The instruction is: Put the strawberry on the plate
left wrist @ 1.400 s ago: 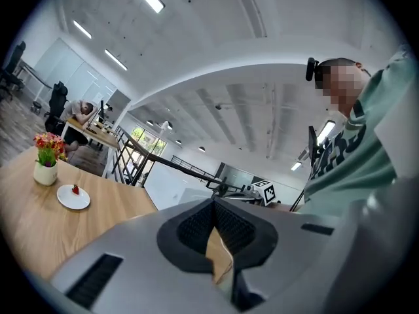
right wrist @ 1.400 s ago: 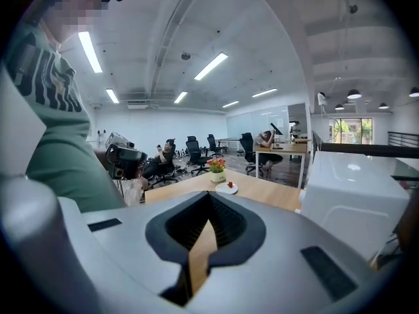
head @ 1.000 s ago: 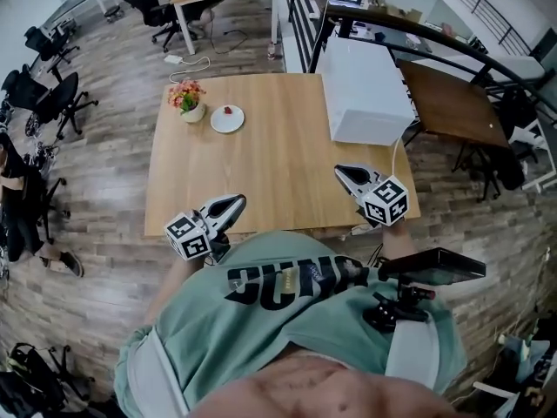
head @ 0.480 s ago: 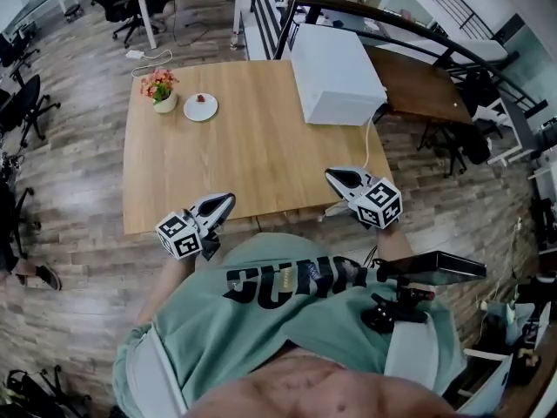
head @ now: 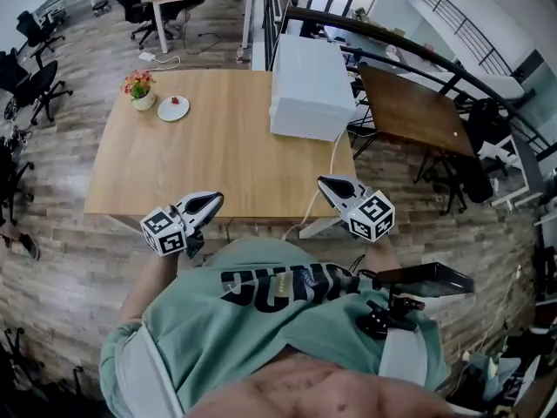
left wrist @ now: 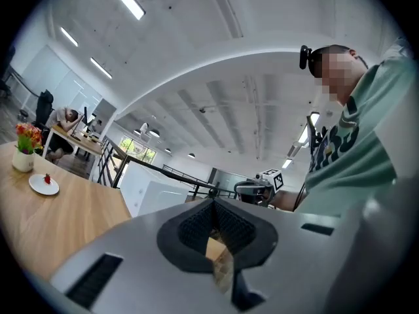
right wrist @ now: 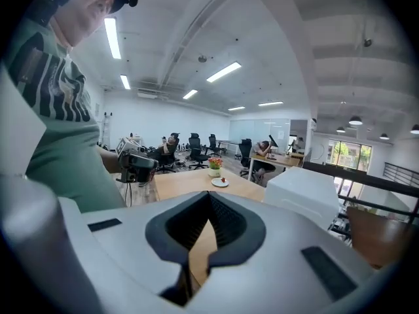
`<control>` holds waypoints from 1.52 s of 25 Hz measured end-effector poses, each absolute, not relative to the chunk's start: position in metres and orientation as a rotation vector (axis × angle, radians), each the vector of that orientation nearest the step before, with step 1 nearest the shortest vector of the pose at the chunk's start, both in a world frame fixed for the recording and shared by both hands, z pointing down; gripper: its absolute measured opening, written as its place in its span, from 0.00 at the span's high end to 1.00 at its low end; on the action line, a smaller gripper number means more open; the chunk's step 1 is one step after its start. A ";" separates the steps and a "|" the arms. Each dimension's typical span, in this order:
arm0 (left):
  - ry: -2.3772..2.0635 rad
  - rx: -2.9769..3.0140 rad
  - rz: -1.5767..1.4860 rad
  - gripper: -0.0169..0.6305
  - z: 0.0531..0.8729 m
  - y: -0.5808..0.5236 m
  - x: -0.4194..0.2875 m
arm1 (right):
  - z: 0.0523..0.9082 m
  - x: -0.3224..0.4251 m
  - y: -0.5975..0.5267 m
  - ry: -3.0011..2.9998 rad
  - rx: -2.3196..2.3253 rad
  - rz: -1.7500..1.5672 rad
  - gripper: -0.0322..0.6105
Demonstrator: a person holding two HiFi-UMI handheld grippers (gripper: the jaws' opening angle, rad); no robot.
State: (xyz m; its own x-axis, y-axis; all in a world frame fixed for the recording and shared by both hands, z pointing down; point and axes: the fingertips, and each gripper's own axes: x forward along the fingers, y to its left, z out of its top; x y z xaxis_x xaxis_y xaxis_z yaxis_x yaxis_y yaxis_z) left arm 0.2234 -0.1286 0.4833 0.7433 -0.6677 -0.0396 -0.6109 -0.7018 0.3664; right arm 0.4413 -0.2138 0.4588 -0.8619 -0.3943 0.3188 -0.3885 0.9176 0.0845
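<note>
The red strawberry (head: 175, 101) lies on a small white plate (head: 171, 111) at the far left of the wooden table (head: 218, 159). The left gripper view shows the strawberry (left wrist: 46, 178) on the plate (left wrist: 40, 187) far off, and the right gripper view shows the plate (right wrist: 220, 182) small and distant. My left gripper (head: 214, 199) hangs at the table's near edge, shut and empty. Over the near right corner my right gripper (head: 323, 181) is also shut with nothing in it. Both are far from the plate.
A pot of flowers (head: 139, 90) stands just left of the plate. A large white box (head: 300, 88) sits at the table's far right, with a cable running off the near edge. A dark brown table (head: 409, 111) stands to the right, and office chairs (head: 26, 68) to the left.
The head view has swung, so the table, plate and box now lie further left and further away. Both grippers stay shut near the table's near edge.
</note>
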 end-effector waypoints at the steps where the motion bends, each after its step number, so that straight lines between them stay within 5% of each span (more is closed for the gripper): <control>1: -1.028 2.596 -0.272 0.97 0.483 -0.133 0.248 | 0.460 0.464 -0.219 -2.767 0.563 -0.028 0.94; 6: -1.000 2.504 -0.337 0.97 0.484 -0.109 0.380 | 0.468 0.567 -0.219 -2.787 0.511 0.094 0.94; 10: -1.027 2.522 -0.294 0.97 0.465 -0.110 0.411 | 0.454 0.589 -0.217 -2.835 0.498 0.070 0.94; 38: -1.101 2.581 -0.380 0.97 0.440 -0.100 0.347 | 0.437 0.540 -0.216 -2.831 0.558 0.076 0.94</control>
